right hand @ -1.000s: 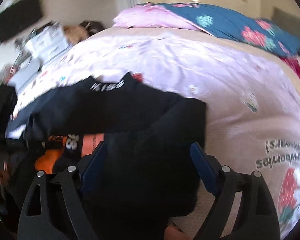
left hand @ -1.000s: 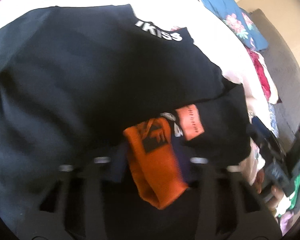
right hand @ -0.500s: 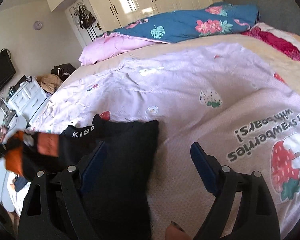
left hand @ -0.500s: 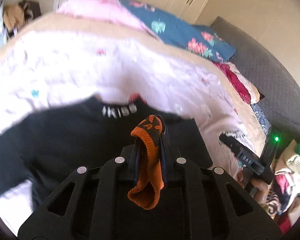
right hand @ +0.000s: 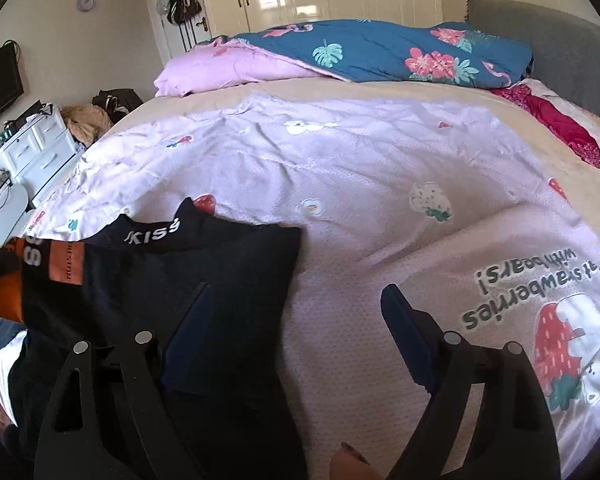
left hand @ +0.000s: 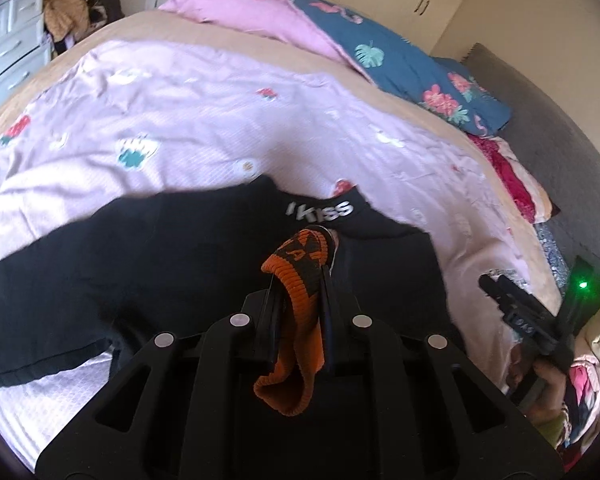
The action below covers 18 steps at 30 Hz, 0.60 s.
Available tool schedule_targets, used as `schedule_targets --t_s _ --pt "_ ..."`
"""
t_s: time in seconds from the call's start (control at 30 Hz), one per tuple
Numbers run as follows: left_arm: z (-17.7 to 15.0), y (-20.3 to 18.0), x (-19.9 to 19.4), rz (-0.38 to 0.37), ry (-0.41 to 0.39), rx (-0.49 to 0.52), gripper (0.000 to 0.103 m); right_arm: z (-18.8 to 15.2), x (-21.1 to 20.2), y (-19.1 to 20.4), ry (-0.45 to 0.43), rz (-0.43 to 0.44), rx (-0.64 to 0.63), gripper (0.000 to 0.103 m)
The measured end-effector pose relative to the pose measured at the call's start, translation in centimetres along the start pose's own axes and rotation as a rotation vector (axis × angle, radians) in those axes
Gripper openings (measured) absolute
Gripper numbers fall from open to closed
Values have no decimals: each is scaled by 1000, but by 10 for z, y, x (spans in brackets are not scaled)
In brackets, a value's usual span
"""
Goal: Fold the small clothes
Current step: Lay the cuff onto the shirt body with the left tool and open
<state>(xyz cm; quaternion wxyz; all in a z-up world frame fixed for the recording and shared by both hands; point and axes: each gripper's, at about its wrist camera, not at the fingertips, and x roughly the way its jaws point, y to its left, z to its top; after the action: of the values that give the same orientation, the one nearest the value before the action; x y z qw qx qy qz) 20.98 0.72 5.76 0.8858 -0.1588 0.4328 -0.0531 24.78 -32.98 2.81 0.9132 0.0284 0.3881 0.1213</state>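
A black sweatshirt [left hand: 148, 264] with a white "KISS" collar lies on the pink bed cover [left hand: 220, 120]. My left gripper [left hand: 300, 276] is shut on its orange knit cuff [left hand: 296, 320], held up above the garment. In the right wrist view the sweatshirt [right hand: 204, 272] lies at the lower left, its sleeve with an orange label [right hand: 66, 262] lifted at the far left. My right gripper [right hand: 296, 304] is open and empty, its left finger over the garment's edge, its right finger over bare cover.
A blue floral duvet [right hand: 380, 48] and pink pillow [right hand: 220, 72] lie at the bed's far side. Red cloth [right hand: 556, 120] lies at the right edge. White drawers [right hand: 36, 148] stand left of the bed. The right gripper and hand [left hand: 528, 328] show at the left view's right edge.
My left gripper has lifted the orange cuff up and back from the garment. My right gripper has pulled up and away from the sweatshirt, staying open.
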Motion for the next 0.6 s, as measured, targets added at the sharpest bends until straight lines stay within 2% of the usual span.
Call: schedule_targets --t_s 0.17,0.23,0.37,0.43,0.5,0.6 --pt "-7 21 15 43 38 -40 12 -1 7 27 24 98 -38 84" --pt "-10 28 17 78 31 -48 17 -3 11 40 37 126 -55 84" --pt "-12 32 12 123 -16 -39 21 -8 21 63 67 109 -133 84" --pt "-15 26 12 139 -32 -12 29 -11 27 70 89 102 -146 84" --pt "-17 19 20 134 -9 14 32 -15 33 74 109 101 -158 84" --pt "-29 10 44 138 68 53 40 -20 39 82 134 77 -192 85"
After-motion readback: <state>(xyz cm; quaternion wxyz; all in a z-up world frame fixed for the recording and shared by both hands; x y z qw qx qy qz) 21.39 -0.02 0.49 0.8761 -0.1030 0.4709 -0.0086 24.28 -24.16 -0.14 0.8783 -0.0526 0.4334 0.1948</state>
